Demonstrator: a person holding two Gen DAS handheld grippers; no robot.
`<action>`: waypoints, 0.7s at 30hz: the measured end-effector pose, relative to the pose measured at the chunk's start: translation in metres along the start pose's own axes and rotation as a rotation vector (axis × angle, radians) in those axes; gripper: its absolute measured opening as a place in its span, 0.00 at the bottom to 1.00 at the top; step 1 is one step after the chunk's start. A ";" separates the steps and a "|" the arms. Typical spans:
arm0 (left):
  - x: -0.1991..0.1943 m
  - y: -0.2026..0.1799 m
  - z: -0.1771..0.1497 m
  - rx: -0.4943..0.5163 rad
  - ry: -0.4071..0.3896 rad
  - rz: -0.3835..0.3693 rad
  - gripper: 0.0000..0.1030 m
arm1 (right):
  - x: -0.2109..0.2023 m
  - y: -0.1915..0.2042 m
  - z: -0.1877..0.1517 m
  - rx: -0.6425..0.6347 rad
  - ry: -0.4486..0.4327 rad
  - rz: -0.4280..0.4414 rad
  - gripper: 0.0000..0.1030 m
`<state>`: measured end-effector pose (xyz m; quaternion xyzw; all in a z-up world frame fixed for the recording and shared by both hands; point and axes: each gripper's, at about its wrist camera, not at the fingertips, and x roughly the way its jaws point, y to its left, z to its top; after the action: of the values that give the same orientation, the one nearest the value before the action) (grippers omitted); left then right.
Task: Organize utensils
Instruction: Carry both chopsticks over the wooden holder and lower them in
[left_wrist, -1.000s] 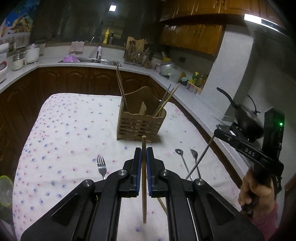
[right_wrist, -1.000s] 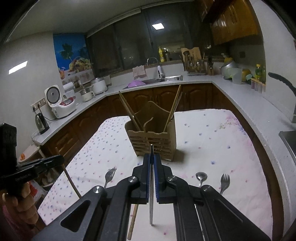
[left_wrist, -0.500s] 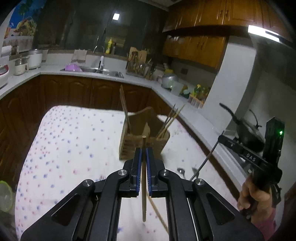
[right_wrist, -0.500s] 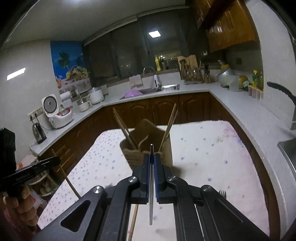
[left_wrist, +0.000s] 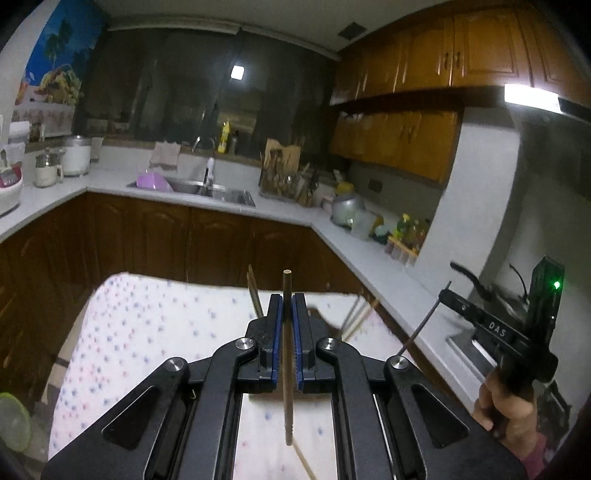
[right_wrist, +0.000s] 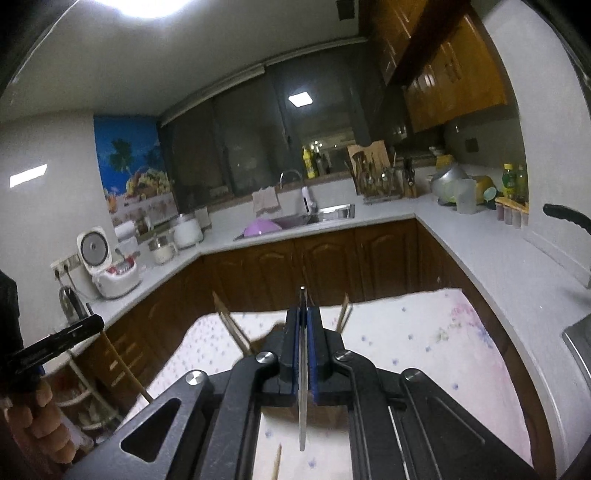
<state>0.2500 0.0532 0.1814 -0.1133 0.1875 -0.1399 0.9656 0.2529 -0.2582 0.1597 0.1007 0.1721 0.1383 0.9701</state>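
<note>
- The left gripper has its fingers pressed narrowly on a wooden chopstick, which stands upright above the table with its dotted cloth.
- Past that gripper, chopstick ends poke up from a holder almost wholly hidden behind the fingers, at the table's far side.
- The right gripper has its fingers closed on a thin metal utensil handle, held upright over the table, nearer than the holder's chopsticks.
- Which utensil the handle belongs to cannot be told.
</note>
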 end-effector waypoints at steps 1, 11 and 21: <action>0.002 0.000 0.006 -0.001 -0.012 0.002 0.04 | 0.002 -0.001 0.007 0.004 -0.015 -0.002 0.04; 0.045 0.007 0.061 -0.036 -0.124 0.034 0.04 | 0.028 -0.011 0.044 0.036 -0.090 -0.024 0.04; 0.106 0.021 0.035 -0.095 -0.099 0.085 0.04 | 0.065 -0.024 0.020 0.065 -0.055 -0.027 0.04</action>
<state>0.3630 0.0458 0.1727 -0.1578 0.1507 -0.0841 0.9723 0.3244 -0.2638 0.1525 0.1335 0.1513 0.1166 0.9725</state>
